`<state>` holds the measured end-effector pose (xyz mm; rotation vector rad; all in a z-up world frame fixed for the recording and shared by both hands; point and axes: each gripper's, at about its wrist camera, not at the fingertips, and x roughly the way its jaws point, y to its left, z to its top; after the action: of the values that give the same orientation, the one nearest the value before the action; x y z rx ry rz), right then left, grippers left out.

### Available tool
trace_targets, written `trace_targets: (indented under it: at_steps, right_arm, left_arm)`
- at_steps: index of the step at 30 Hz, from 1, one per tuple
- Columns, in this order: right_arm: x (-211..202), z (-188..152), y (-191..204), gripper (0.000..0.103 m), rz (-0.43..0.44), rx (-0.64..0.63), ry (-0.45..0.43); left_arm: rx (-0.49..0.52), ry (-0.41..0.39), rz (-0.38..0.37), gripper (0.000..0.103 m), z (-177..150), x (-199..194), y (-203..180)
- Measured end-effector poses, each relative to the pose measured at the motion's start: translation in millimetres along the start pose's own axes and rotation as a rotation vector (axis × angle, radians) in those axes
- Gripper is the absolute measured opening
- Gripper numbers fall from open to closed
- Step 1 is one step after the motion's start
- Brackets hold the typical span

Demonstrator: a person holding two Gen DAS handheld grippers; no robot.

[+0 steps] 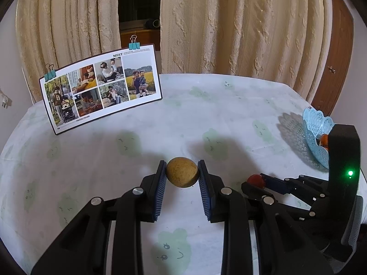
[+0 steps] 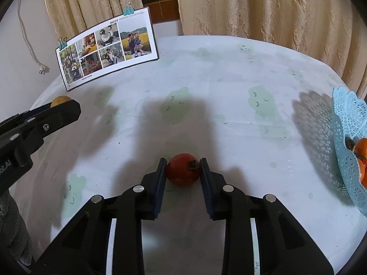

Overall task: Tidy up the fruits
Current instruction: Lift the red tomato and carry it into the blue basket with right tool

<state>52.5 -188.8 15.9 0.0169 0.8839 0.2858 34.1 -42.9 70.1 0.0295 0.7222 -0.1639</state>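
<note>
My left gripper point(image 1: 182, 171) is shut on a round yellow-brown fruit point(image 1: 182, 171), held between its blue pads above the table. My right gripper point(image 2: 183, 170) is shut on a red pomegranate point(image 2: 183, 169). In the left wrist view the right gripper point(image 1: 259, 182) shows at the right with the red fruit point(image 1: 255, 180) at its tip. In the right wrist view the left gripper point(image 2: 59, 105) shows at the left edge with the brown fruit point(image 2: 60, 100) peeking behind it. A light blue lacy basket point(image 2: 348, 137) at the right holds orange fruits point(image 2: 362, 146).
The round table point(image 2: 218, 80) has a pale cloth with green cloud prints. A photo collage card point(image 1: 101, 87) with teal binder clips stands at the back left. Cream curtains point(image 1: 240, 23) hang behind the table. The basket point(image 1: 314, 135) sits near the right edge.
</note>
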Motion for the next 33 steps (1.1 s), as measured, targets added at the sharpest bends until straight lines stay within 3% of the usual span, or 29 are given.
trace_targets:
  at_steps: [16, 33]
  right_arm:
    - [-66, -1, -49, 0.030, -0.037, 0.152, -0.173]
    - [-133, -27, -137, 0.030, -0.176, 0.348, -0.312]
  left_arm:
    - [0.020, 0.007, -0.005, 0.028, -3, 2, -8]
    - [0.060, 0.021, -0.018, 0.028, -9, 6, -21]
